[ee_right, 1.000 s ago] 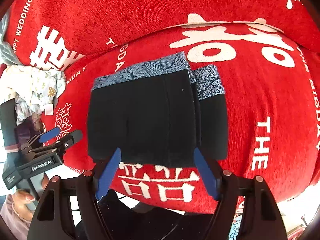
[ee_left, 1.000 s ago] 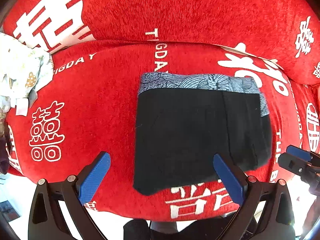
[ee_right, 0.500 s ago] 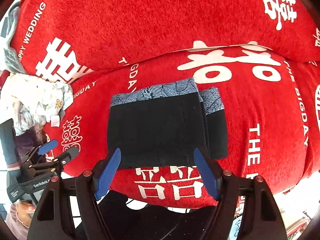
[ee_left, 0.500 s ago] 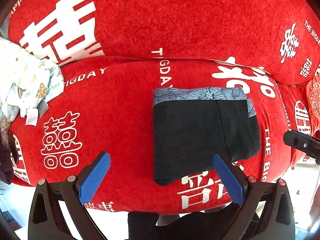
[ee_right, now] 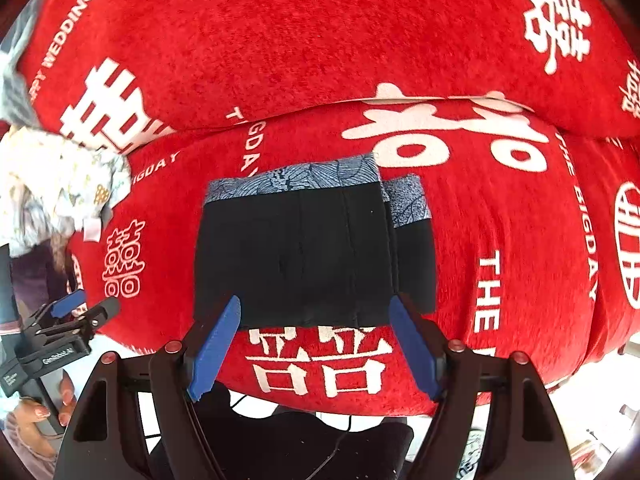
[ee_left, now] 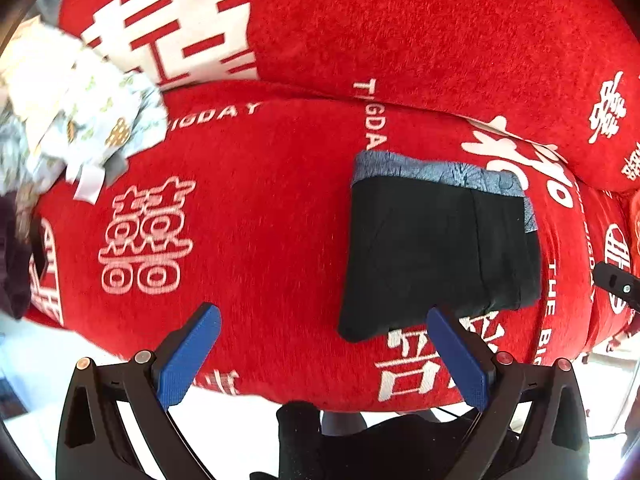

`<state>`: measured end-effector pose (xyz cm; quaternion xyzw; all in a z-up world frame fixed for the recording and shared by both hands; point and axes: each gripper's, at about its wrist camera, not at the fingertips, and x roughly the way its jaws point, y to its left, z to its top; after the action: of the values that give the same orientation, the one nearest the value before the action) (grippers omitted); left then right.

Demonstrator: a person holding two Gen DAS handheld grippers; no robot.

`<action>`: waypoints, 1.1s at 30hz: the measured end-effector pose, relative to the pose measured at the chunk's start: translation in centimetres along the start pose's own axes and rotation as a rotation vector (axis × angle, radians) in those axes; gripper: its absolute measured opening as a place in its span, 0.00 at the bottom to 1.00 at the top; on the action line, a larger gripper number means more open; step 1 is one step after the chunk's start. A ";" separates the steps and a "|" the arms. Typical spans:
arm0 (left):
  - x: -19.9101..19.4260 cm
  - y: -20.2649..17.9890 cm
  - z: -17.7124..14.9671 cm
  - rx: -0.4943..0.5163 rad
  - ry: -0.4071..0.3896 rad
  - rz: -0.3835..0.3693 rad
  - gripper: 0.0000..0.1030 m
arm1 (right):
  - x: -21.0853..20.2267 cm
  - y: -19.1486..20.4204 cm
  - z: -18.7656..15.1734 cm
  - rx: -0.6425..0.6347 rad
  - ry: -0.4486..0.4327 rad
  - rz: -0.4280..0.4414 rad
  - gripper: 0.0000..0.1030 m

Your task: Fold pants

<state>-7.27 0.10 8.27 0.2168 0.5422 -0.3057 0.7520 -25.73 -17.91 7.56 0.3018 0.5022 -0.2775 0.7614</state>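
Pants (ee_right: 304, 256), black with a grey patterned waistband (ee_right: 296, 178), lie folded into a compact rectangle on a red cushion (ee_right: 500, 240) printed with white characters. The right gripper (ee_right: 314, 340) hovers just off the bundle's near edge, blue fingers (ee_right: 214, 344) spread wide and holding nothing. The left gripper (ee_left: 320, 356) hangs off to the bundle's left, its fingers equally apart and empty. A narrower layer juts out on the bundle's right side, so the fold looks nearly done but not quite squared. The fabric appears thin, light and limp, likely to sag and slide open if lifted by one layer alone. A safer hold would pinch all layers together at the near corners or along the firmer waistband. Pale patterned laundry (ee_left: 80, 120) sits well apart at the cushion's left end.
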 end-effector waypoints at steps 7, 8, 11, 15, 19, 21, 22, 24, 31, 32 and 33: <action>-0.6 -5.0 -3.2 0.028 0.041 -0.019 1.00 | -1.2 -1.9 -1.9 0.003 0.008 0.015 0.78; -0.8 -5.6 -3.4 0.042 0.040 -0.016 1.00 | -1.3 -2.4 -2.3 0.019 0.015 0.020 0.78; -1.0 -7.3 -3.7 0.080 0.045 -0.009 1.00 | -1.7 -3.0 -3.2 0.034 0.016 0.016 0.78; -1.2 -8.5 -3.4 0.120 0.035 0.038 1.00 | -1.8 -3.6 -3.7 0.052 0.017 0.006 0.78; -1.4 -9.0 -2.8 0.125 0.030 0.043 1.00 | -1.7 -3.9 -3.5 0.059 0.017 -0.018 0.78; -1.5 -8.9 -2.5 0.122 0.025 0.047 1.00 | -1.6 -3.9 -3.4 0.056 0.020 -0.031 0.78; -1.5 -8.8 -2.3 0.120 0.022 0.051 1.00 | -1.6 -3.8 -3.3 0.051 0.024 -0.038 0.78; -1.5 -8.7 -2.1 0.113 0.021 0.053 1.00 | -1.5 -3.6 -3.2 0.040 0.027 -0.053 0.78; -0.9 -8.1 -1.3 0.066 0.043 0.042 1.00 | -1.1 -2.6 -2.4 -0.002 0.041 -0.078 0.79; -0.9 -8.1 -1.2 0.066 0.043 0.043 1.00 | -1.1 -2.5 -2.3 -0.007 0.042 -0.080 0.79; -0.9 -8.1 -1.2 0.068 0.041 0.048 1.00 | -1.0 -2.3 -2.1 -0.013 0.044 -0.083 0.79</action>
<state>-13.88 -4.74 8.79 0.2616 0.5415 -0.3012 0.7400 -29.02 -17.73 7.42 0.2818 0.5325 -0.2986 0.7402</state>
